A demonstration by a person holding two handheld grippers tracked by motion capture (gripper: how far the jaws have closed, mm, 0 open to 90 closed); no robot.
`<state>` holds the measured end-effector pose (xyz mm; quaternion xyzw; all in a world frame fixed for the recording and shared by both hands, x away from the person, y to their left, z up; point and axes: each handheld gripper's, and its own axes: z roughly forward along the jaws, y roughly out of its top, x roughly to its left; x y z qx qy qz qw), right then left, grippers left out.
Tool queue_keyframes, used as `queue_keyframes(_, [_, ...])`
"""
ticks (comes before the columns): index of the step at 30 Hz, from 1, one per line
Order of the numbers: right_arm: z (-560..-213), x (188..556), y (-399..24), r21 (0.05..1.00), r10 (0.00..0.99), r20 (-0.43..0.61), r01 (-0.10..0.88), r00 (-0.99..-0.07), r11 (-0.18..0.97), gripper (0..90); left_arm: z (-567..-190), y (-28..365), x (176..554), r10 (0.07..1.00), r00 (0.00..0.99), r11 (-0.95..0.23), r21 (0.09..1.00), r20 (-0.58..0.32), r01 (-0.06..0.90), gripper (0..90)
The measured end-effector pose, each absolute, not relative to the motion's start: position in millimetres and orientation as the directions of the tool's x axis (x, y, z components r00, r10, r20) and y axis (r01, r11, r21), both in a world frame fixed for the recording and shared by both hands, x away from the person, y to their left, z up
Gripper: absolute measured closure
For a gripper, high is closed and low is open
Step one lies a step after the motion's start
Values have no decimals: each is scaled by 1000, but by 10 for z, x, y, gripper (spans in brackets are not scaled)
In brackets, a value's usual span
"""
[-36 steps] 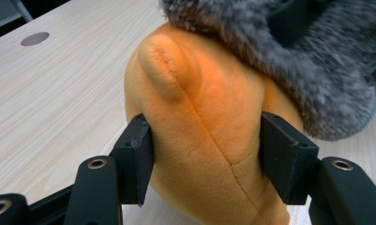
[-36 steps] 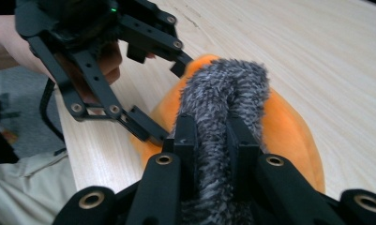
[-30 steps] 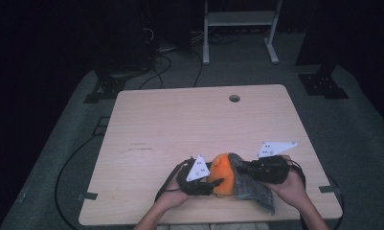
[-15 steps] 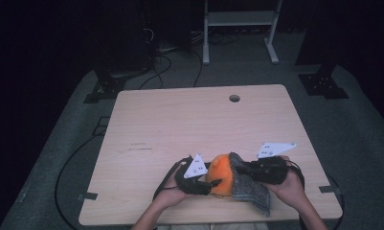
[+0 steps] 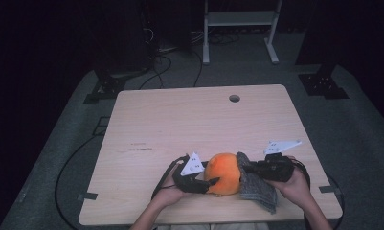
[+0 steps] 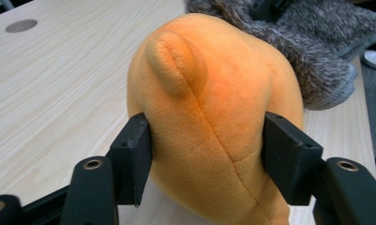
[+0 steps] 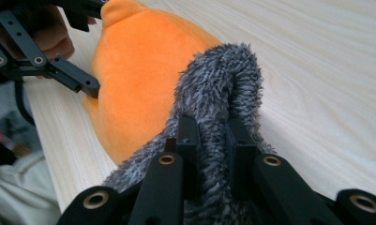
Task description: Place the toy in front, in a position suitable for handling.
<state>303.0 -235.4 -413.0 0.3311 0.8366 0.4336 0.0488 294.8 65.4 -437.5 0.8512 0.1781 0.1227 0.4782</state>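
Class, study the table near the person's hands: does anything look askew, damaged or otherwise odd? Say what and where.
Nothing looks damaged or spilled. The grey fuzzy cloth is bunched into a ridge where the right hand-held gripper pinches it, and lies rumpled against the orange plush toy. The left hand-held gripper, whose jaws have just been opening, brackets the toy.

You have an orange plush (image 6: 209,122), rounded and seamed with a small nub on top, sitting between your left gripper's (image 6: 206,159) jaws. A fuzzy grey cloth (image 7: 218,108), bunched into a fold, lies pinched in your right gripper (image 7: 211,154), touching the plush.
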Motion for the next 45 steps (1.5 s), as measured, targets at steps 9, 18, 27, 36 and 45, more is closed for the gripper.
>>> queue_keyframes(9, [-4212, 3047, -2452, 727, 625, 209, 547, -752, 415, 783, -4421, 729, 3027, 456, 890, -447, 858, -27, 255, 375])
queue_keyframes(18, [-4282, 3053, -2478, 718, 622, 241, 568, -745, 402, 781, -4475, 831, 3111, 498, 860, -408, 847, -107, 342, 371])
queue_keyframes(27, [-4209, 2950, -2276, 765, 579, 192, 490, -793, 417, 775, -4482, 912, 3180, 535, 832, -355, 854, -149, 381, 348])
queue_keyframes(36, [-4113, 2901, -2201, 808, 594, 155, 447, -789, 384, 774, -4466, 903, 3164, 502, 848, -341, 861, -172, 377, 348])
queue_keyframes(45, [-4092, 2886, -2269, 816, 648, 125, 450, -751, 364, 775, -4424, 877, 3132, 456, 867, -319, 873, -200, 369, 423])
